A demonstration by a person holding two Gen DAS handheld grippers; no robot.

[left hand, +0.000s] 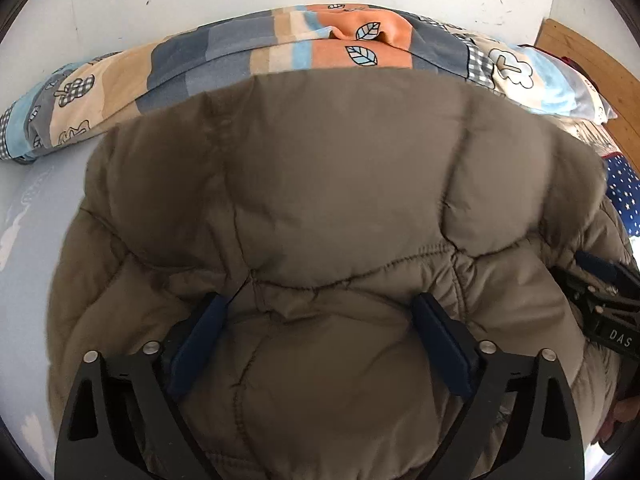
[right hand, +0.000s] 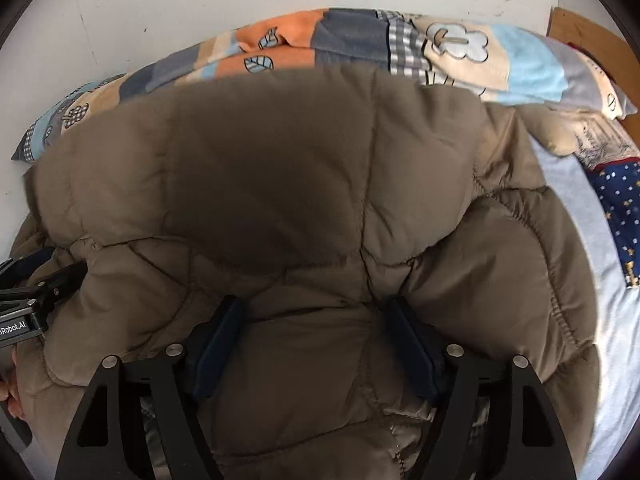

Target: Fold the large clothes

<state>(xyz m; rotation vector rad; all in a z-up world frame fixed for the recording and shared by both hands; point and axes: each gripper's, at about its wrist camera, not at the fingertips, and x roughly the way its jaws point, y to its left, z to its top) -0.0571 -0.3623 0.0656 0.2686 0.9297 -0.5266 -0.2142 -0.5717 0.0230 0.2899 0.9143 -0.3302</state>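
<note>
We judge the brown quilted puffer jacket (left hand: 320,200), spread on the pale blue bedsheet (left hand: 32,220), soft, springy and slippery, so with left gripper (left hand: 320,336) and right gripper (right hand: 316,340) both spread apart above it, we'd pinch stitched seams.

I count one brown puffer jacket (left hand: 320,200) spread on one bed (left hand: 28,240) with a pale blue sheet. Behind it lies one patchwork quilt (left hand: 240,56), rolled along the wall. One dark blue cloth with stars (right hand: 624,208) sits at the right side. Two tongs are in my views: the left tongs (left hand: 320,332) and the right tongs (right hand: 316,340), each with two blue fingers, four in all. One wooden headboard (left hand: 580,52) shows in the corner.
</note>
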